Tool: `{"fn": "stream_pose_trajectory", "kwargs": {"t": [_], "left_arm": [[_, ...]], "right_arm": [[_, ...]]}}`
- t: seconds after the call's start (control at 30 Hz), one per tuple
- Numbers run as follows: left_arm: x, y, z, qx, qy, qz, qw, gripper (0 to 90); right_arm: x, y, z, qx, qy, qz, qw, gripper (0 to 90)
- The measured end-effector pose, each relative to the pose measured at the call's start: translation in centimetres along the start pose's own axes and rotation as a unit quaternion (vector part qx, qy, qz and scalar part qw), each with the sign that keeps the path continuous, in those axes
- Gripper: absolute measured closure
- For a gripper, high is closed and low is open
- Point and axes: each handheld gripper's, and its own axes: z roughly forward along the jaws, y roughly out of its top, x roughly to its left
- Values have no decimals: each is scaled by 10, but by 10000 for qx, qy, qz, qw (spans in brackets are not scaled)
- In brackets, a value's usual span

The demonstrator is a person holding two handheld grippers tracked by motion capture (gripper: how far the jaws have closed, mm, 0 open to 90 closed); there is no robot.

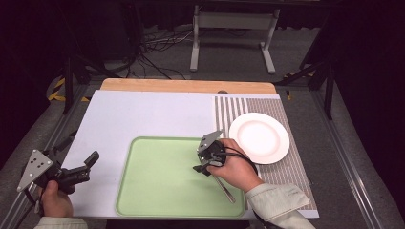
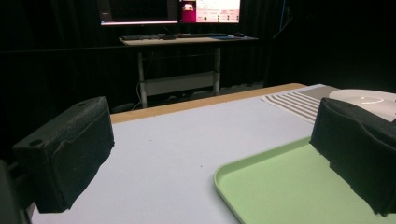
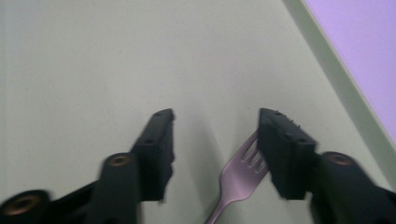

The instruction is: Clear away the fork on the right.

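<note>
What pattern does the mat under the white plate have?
The mat has thin grey and white stripes beside the plate; the high view shows this best.

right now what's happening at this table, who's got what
A person holds a two-jaw tool in each hand. The right tool hovers over the pale green plastic tray, jaws open, with a metal fork lying on the tray between them, not gripped. The left tool waits open and empty off the tray's left side, above the white table cover. A round white plate sits on the striped mat to the right, with nothing on it.
</note>
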Motion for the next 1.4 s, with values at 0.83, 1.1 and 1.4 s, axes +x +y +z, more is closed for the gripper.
{"fn": "stream_pose_trajectory", "kwargs": {"t": [0.83, 1.1, 1.4], "left_arm": [[1, 1, -1, -16, 0, 3, 10000, 2], [1, 1, -1, -10, -4, -3, 10000, 2], [1, 1, -1, -17, 1, 3, 10000, 2]], "right_arm": [[-8, -6, 25, 163, -13, -113, 9998, 900], [-12, -10, 25, 140, -87, -53, 9998, 900], [-20, -16, 23, 171, -246, 94, 9995, 900]]}}
